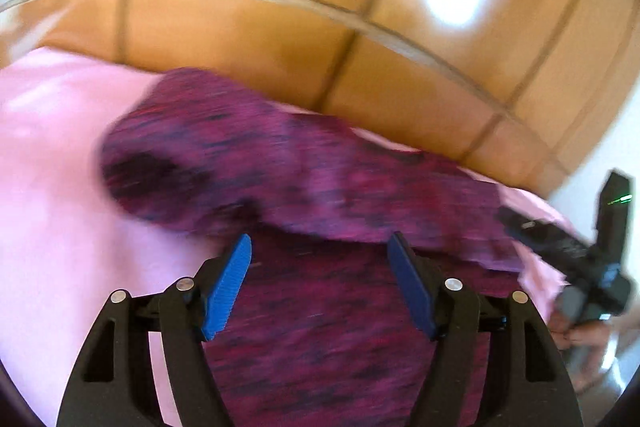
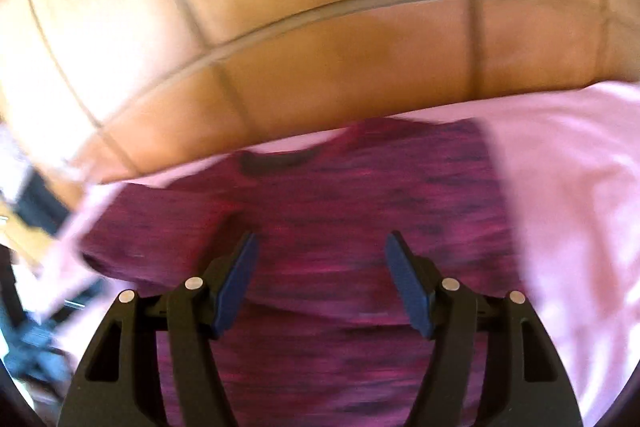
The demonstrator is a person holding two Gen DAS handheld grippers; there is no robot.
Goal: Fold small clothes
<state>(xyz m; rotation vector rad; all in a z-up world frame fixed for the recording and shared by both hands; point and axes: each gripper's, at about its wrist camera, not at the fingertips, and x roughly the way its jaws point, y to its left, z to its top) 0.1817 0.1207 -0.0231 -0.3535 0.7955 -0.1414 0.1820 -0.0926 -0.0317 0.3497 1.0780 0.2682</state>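
A small magenta shirt (image 1: pixel 320 327) with dark streaks lies on a pink cloth (image 1: pixel 60 187). One part of it (image 1: pixel 240 163) is folded over across the body. My left gripper (image 1: pixel 320 239) hovers over the shirt, its blue pads (image 1: pixel 228 287) wide apart and holding nothing. In the right wrist view the shirt (image 2: pixel 340 211) lies flat with its dark neckline (image 2: pixel 276 163) toward the far edge. My right gripper (image 2: pixel 320 237) also stands open above the fabric, with nothing between its pads. Both views are blurred.
The pink cloth (image 2: pixel 560 207) ends just beyond the shirt, over an orange-brown tiled floor (image 2: pixel 320 47). In the left wrist view, a hand (image 1: pixel 580 343) holds a black tool body (image 1: pixel 592 259) at the right edge. Blurred dark objects (image 2: pixel 36 339) sit at the right wrist view's lower left.
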